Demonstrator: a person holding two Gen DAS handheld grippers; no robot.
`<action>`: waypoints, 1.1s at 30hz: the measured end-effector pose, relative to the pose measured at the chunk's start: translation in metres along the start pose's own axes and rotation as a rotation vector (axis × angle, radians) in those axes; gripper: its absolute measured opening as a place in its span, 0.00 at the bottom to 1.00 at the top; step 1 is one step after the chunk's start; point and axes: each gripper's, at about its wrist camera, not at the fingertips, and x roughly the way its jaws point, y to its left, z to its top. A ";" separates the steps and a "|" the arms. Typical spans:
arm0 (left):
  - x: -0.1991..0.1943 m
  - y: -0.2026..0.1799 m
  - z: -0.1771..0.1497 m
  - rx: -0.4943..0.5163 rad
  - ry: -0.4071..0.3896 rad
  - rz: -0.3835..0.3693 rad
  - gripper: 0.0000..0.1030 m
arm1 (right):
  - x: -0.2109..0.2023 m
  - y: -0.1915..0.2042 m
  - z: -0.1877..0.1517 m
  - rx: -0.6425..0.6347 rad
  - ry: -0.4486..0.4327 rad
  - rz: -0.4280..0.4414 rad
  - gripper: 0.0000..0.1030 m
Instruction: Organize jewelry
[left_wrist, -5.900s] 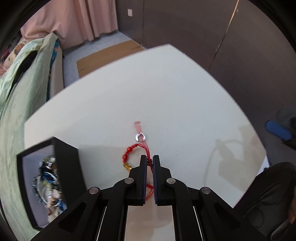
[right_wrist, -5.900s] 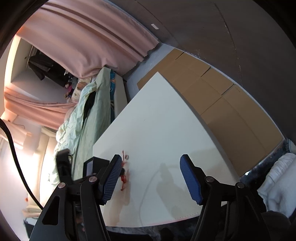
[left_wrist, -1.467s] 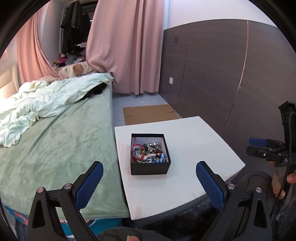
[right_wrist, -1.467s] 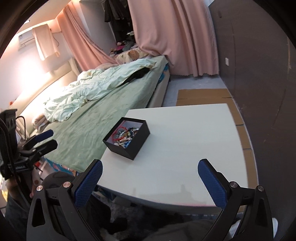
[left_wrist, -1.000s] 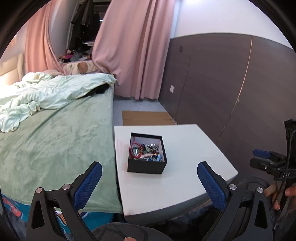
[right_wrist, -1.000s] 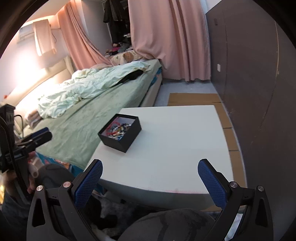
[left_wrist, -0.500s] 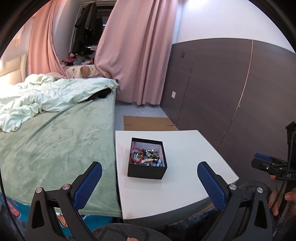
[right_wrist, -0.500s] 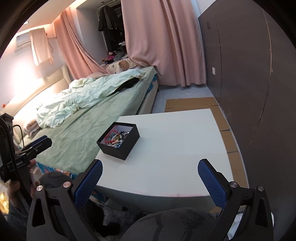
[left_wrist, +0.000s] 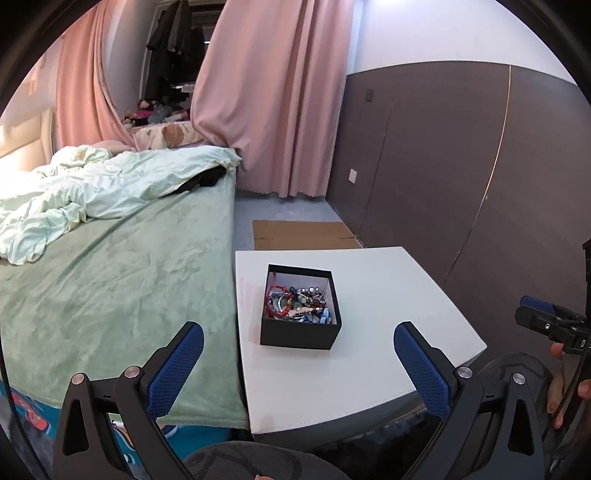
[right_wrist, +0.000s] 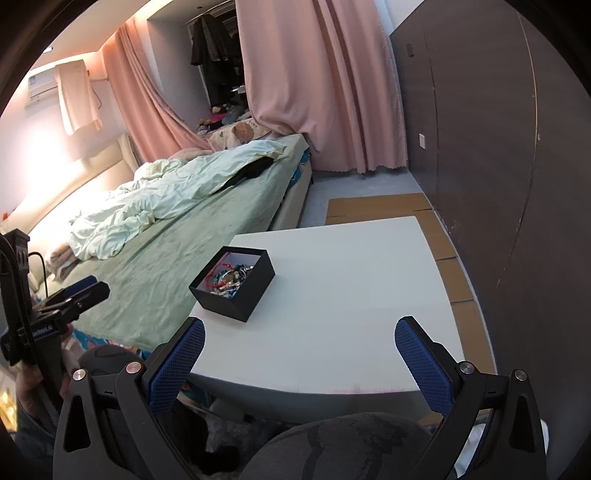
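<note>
Surveying from largest to smallest, I note the green bed (left_wrist: 110, 277) beside the white table (left_wrist: 369, 362), with flattened cardboard (left_wrist: 303, 234) on the floor beyond it. On the table, toward its bed side, stands the black jewelry box (left_wrist: 298, 336), lidless, white-lined. Inside lies a mixed pile of jewelry (left_wrist: 299, 304); a red cord bracelet (left_wrist: 275, 295) rests along the box's left inner wall.

I hold the left gripper (left_wrist: 295, 365) back from the table's near edge, fingers spread wide, gripping nothing. The right gripper (right_wrist: 299, 363) is likewise drawn back, fully spread and empty. Each gripper is also visible at the edge of the other's view.

No loose jewelry shows on the tabletop in either view. I judge collection complete or nearly so. No lid is visible, so I cannot tell whether closing the box remains.
</note>
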 end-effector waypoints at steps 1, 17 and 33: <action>-0.001 0.001 0.000 -0.003 -0.002 0.001 1.00 | 0.000 -0.001 0.000 0.004 -0.001 0.001 1.00; -0.002 -0.003 -0.002 0.013 0.001 0.010 1.00 | -0.002 -0.001 -0.003 0.019 0.000 0.004 1.00; -0.007 -0.004 -0.001 0.011 -0.034 0.049 1.00 | -0.002 -0.003 -0.002 0.021 -0.002 0.003 1.00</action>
